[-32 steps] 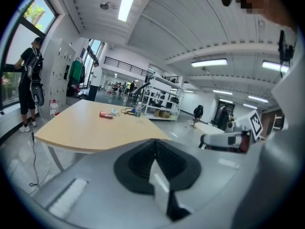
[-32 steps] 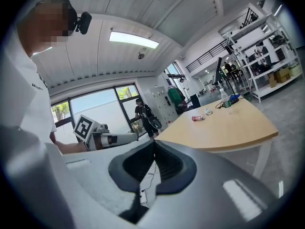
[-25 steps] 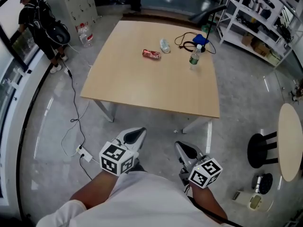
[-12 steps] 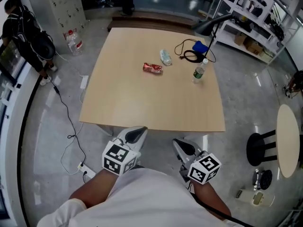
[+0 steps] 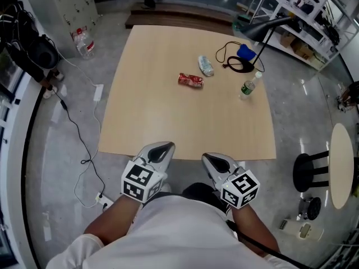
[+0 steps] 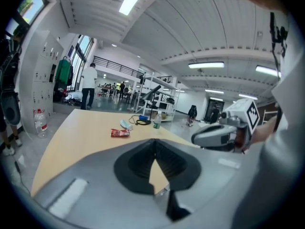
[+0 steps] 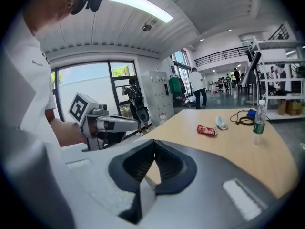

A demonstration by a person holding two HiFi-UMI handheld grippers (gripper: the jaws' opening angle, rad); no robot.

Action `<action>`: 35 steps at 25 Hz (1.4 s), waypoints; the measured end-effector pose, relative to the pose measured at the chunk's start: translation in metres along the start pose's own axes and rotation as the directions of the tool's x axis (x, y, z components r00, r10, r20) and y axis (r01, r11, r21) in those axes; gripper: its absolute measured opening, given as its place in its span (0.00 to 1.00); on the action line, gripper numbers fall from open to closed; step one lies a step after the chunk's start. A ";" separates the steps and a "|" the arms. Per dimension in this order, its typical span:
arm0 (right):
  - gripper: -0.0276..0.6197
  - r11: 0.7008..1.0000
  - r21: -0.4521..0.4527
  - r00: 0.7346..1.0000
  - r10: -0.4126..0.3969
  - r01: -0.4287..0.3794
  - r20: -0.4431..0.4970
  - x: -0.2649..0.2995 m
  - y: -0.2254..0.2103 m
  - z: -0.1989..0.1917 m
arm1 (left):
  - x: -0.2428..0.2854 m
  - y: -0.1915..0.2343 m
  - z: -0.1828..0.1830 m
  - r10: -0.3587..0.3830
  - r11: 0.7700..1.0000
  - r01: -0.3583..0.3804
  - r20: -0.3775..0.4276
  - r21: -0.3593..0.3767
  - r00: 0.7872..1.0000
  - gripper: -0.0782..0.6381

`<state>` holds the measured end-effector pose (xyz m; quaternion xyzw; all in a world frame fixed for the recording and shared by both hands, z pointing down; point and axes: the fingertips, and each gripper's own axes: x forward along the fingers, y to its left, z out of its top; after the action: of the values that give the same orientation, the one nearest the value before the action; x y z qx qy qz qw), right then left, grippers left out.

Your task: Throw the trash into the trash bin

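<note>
Looking steeply down on a square counter with a smooth, pale wood-tone top, set on a glossy grey floor. Holding the left gripper and the right gripper side by side at the bottom middle of the head view, tips at the counter's lower edge. Showing both pairs of jaws pressed together, ribbed black pads meeting at the tip, nothing clamped between them.

Finding the trash in the upper middle of the frame, well apart from both grippers:
- a crushed red can, dented and lying on its side on the bare counter;
- just up and right of it, a flattened clear bottle of crumpled thin plastic, also on its side, not touching the can.

Showing further right, near the counter's right edge, an upright clear bottle with a green label and pale cap; cannot tell its contents. Showing above it a looped black cable beside a small blue object.

Catching at upper left a large clear floor bottle with a red label. Catching at the right edge a round pale tabletop beside a black stool.
</note>
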<state>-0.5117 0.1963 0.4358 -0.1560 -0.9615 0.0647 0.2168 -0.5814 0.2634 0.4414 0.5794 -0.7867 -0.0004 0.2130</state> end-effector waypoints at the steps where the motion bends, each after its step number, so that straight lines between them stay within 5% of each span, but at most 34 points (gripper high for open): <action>1: 0.05 1.000 -0.027 1.000 -0.008 0.008 -0.010 0.005 -0.005 0.003 | 0.000 0.005 -0.001 0.007 1.000 -0.007 -0.002 -0.007 1.000 0.12; 7: 0.07 0.984 -0.174 0.994 -0.055 0.038 -0.091 0.049 -0.045 0.005 | 0.004 0.033 -0.014 0.067 0.995 -0.069 -0.022 -0.072 0.997 0.12; 17: 0.16 0.922 -0.380 0.968 -0.156 0.071 -0.197 0.135 -0.149 0.003 | 0.039 0.071 -0.017 0.154 0.986 -0.159 -0.078 -0.058 0.985 0.12; 26: 0.18 0.767 -0.642 0.922 -0.239 -0.013 -0.305 0.207 -0.220 0.001 | 0.088 0.097 -0.016 0.183 0.974 -0.198 -0.131 -0.114 0.974 0.12; 35: 0.23 0.718 -0.693 0.899 -0.264 -0.058 -0.348 0.254 -0.260 -0.007 | 0.128 0.120 -0.012 0.202 0.963 -0.225 -0.155 -0.148 0.967 0.12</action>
<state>-0.7970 0.0344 0.5926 -0.1799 -0.8524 -0.3446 0.3498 -0.7167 0.1895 0.5250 0.4699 -0.8253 -0.0020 0.3131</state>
